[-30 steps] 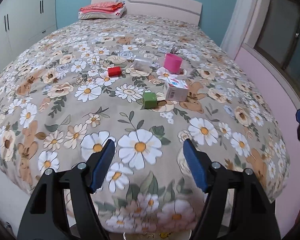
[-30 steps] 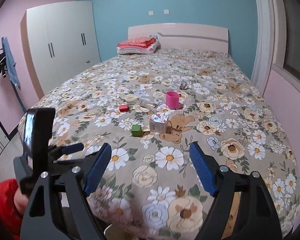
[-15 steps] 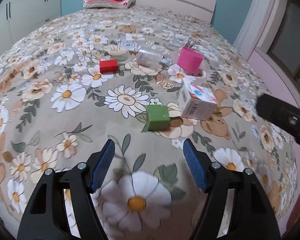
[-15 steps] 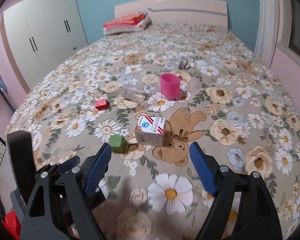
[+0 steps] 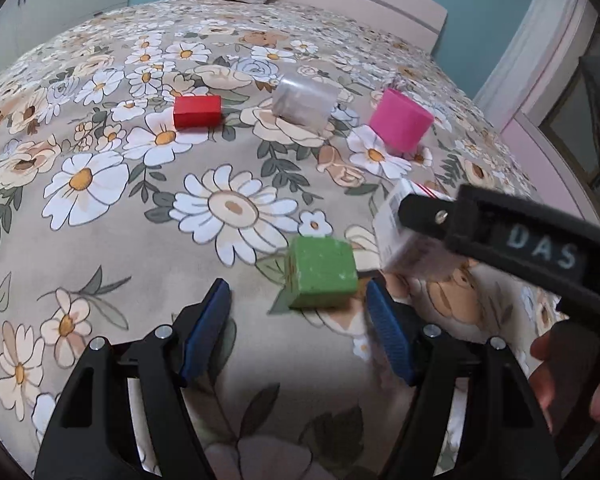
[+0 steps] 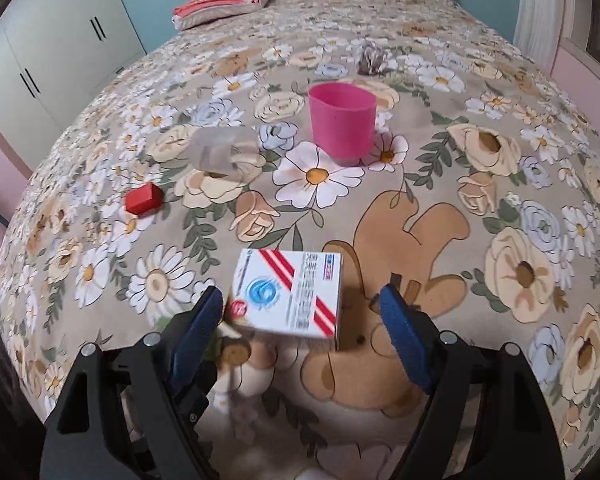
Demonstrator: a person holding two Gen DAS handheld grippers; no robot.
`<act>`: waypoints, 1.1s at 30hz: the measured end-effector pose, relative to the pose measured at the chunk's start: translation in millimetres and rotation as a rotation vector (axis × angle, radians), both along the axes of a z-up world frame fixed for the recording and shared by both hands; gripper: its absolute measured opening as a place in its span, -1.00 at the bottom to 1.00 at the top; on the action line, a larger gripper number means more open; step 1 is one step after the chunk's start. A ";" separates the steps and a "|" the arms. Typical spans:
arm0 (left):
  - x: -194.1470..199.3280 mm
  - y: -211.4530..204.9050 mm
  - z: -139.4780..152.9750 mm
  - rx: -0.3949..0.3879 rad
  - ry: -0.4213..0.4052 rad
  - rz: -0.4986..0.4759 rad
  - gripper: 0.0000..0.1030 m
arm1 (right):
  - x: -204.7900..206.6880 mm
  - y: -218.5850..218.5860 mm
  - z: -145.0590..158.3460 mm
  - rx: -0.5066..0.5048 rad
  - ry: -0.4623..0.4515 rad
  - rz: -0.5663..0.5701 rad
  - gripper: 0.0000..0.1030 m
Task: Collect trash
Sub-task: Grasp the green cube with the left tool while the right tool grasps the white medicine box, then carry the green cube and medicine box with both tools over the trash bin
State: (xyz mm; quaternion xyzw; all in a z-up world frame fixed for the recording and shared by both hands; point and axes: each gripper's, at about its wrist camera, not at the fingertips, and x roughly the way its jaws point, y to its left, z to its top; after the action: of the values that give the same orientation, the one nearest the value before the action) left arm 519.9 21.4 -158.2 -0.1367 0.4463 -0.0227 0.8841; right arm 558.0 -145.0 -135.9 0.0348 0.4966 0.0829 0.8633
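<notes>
Floral bedspread (image 5: pixel 100 208) fills both views. Left gripper (image 5: pixel 298 312), jaws apart, lines up on the green cube (image 5: pixel 322 274); right gripper (image 6: pixel 300 320), jaws apart, straddles the white carton (image 6: pixel 290 294), apparently ready to grab. Farther off lie red block (image 5: pixel 197 111), clear container (image 5: pixel 304 103), pink cup (image 6: pixel 343 123).

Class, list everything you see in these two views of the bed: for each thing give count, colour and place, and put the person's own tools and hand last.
Green block: one, green, just ahead of the left gripper.
White box: one, white with red stripes, between the right gripper's fingers.
Pink cup: one, pink, upright mid-bed.
Clear container: one, see-through, left of the cup.
Red block: one, red, left of the container.
Crumpled wrapper: one, greyish, behind the cup.
Folded clothes: one stack, red and white, by the headboard.
Bedspread: one, floral beige.
Wardrobe: one, pale, left wall.
Left gripper: open.
Right gripper: open.
Hand: one, lower right.
</notes>
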 end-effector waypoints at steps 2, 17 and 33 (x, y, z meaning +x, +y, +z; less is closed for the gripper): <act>4.0 -3.3 -2.1 0.014 -0.005 0.008 0.37 | 5.1 1.0 -7.0 -0.006 0.015 -0.009 0.60; 10.4 -2.2 -8.0 0.039 -0.003 0.031 -0.42 | 15.9 -3.0 -28.2 -0.010 0.083 -0.040 0.09; -28.6 -9.2 40.0 0.135 -0.033 -0.030 -0.42 | -35.4 -26.6 36.8 -0.016 -0.005 -0.072 0.09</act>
State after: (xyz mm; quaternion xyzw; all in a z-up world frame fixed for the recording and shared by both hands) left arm 491.3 12.2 -118.2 -0.0695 0.4344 -0.0081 0.8980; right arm 522.6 -171.6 -99.2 0.0455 0.4935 0.0479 0.8672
